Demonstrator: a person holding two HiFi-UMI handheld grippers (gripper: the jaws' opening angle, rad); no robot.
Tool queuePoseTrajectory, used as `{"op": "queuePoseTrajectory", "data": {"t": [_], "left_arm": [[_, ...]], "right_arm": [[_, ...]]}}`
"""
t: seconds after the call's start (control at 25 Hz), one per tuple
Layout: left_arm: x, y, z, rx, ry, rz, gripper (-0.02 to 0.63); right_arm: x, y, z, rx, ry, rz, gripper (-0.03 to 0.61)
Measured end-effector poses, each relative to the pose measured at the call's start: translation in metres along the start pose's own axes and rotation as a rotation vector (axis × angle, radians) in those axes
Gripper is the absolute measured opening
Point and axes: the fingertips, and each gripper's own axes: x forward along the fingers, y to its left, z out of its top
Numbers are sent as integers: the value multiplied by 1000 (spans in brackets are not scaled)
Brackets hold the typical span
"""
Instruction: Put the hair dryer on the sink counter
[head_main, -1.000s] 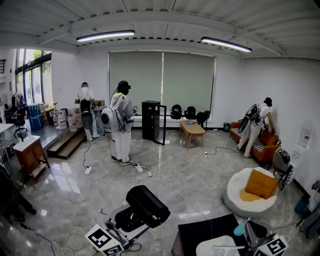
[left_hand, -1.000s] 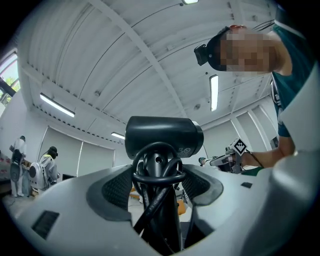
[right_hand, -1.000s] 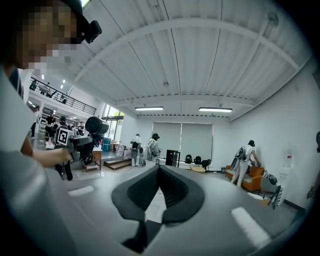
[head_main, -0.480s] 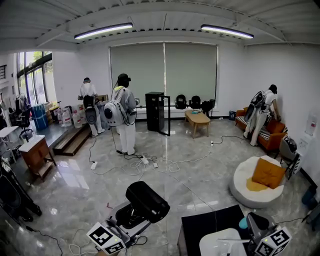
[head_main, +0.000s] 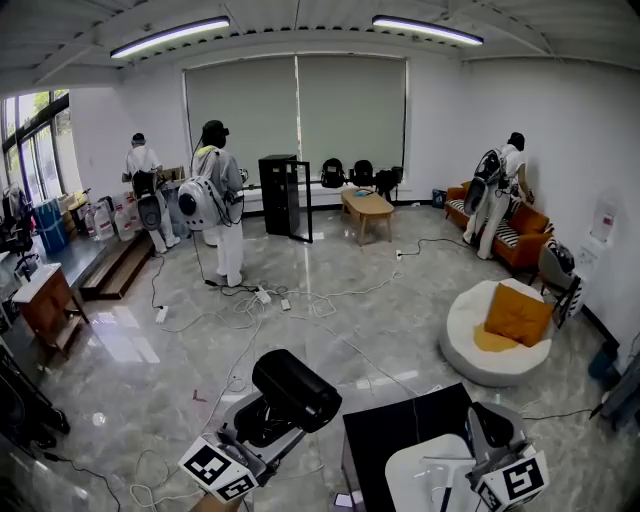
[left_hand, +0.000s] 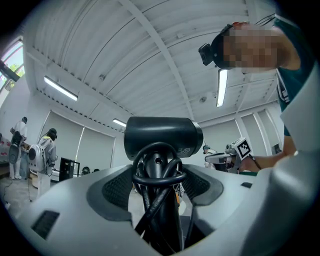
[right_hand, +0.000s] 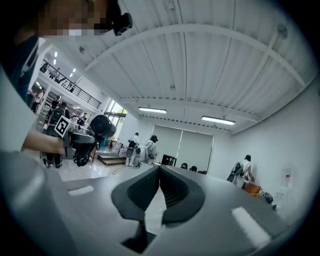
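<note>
A black hair dryer (head_main: 295, 388) is held up at the bottom left of the head view, its handle between the jaws of my left gripper (head_main: 262, 425). In the left gripper view the hair dryer (left_hand: 162, 137) fills the middle, and its cord is looped round the handle where my left gripper (left_hand: 157, 174) is shut on it. The sink counter (head_main: 395, 435) is a black top with a white basin (head_main: 425, 480) at the bottom right. My right gripper (head_main: 487, 440) hovers over the basin, and in its own view the right gripper (right_hand: 160, 169) is shut with nothing in it.
Cables (head_main: 285, 305) trail across the glossy floor. A white round pouf with an orange cushion (head_main: 495, 340) stands to the right. A wooden side table (head_main: 45, 300) is at the left, and a black cabinet (head_main: 282, 195) and a coffee table (head_main: 365, 207) at the back. Three people stand far off.
The head view has swung a little to the right and down, so more of the black counter and basin shows. The hair dryer stays in my left gripper, slightly higher in view.
</note>
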Motion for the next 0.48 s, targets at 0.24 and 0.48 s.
{"op": "queuePoseTrajectory", "data": {"t": [0.24,0.48], "left_arm": [[38,11,-45,-24,27,-26,310],[64,18,-76,-62,35,-33,310]], "right_arm": [[33,10,-26,-69,-4,13,15],[55,3,-47,-67,13,23,26]]}}
